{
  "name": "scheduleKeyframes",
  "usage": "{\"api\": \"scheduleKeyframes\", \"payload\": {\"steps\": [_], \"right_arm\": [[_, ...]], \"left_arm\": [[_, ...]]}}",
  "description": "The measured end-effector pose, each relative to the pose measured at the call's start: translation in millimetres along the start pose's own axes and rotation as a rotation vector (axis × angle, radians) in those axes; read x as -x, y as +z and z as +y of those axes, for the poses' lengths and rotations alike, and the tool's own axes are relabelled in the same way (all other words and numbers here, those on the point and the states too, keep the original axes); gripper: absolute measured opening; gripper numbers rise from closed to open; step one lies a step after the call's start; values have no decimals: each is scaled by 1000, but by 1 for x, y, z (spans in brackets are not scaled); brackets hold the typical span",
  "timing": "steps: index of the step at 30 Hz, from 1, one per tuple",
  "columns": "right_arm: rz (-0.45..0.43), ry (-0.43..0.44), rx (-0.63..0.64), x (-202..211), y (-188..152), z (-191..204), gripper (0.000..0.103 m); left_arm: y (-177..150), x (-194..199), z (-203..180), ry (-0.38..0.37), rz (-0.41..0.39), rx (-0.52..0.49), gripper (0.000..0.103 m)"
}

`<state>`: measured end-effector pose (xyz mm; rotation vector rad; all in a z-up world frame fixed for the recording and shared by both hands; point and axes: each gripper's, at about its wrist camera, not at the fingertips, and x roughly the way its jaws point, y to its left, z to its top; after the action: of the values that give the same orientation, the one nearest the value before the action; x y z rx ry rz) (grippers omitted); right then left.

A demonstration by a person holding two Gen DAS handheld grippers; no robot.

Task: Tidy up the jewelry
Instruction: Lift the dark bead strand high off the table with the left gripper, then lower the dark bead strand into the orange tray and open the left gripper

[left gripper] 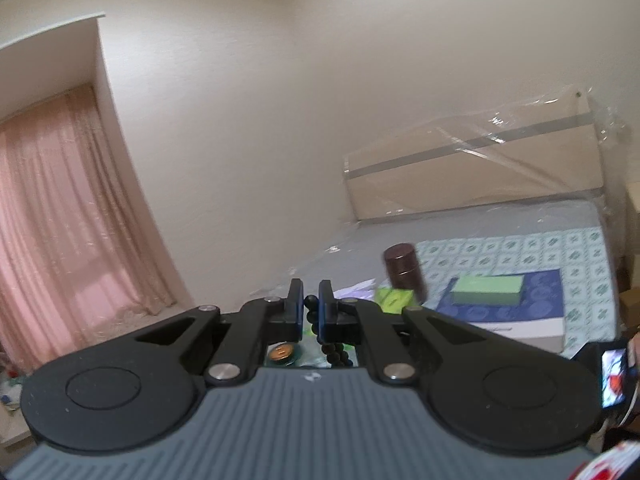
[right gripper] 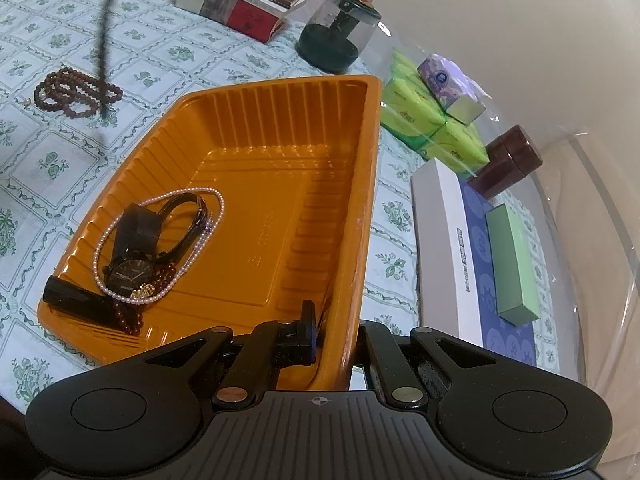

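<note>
Floral bedspread [right gripper: 60,152]: tissue packs [right gripper: 424,120] beside tray [right gripper: 360,208]

dark bead strand [right gripper: 105,36] motion-blurred and cut by the top edge, right tool's [right gripper: 334,336] outer finger hidden behind orange tray wall [right gripper: 362,208]

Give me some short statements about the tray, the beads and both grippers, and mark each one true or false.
1. The left gripper is shut on a dark bead string. True.
2. The orange ribbed plastic tray is empty. False: a black wristwatch and a thin white pearl necklace lie in it.
3. The right gripper clamps the tray's near rim. True.
4. The reddish-brown bead bracelet lies inside the tray. False: it lies on the floral cloth.
</note>
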<state>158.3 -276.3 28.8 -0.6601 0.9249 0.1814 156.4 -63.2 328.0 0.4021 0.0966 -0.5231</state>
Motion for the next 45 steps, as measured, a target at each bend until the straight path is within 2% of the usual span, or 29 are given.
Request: {"api": "scheduleKeyframes", "payload": {"steps": [5, 10, 21, 30, 45], "right_arm": [[-2, 3, 4, 0, -1, 0, 5], [-3, 4, 1, -1, -1, 0, 5], [-4, 7, -6, -2, -3, -2, 5], [-1, 6, -6, -3, -2, -3, 5], [0, 8, -8, -4, -3, -3, 5]], "left_arm": [[6, -26, -18, -41, 3, 4, 6], [1, -54, -36, -92, 40, 18, 6], [-41, -112, -85, -216, 201, 18, 6], [-78, -138, -93, -242, 309, 49, 6], [-108, -161, -104, -263, 398, 61, 6]]}}
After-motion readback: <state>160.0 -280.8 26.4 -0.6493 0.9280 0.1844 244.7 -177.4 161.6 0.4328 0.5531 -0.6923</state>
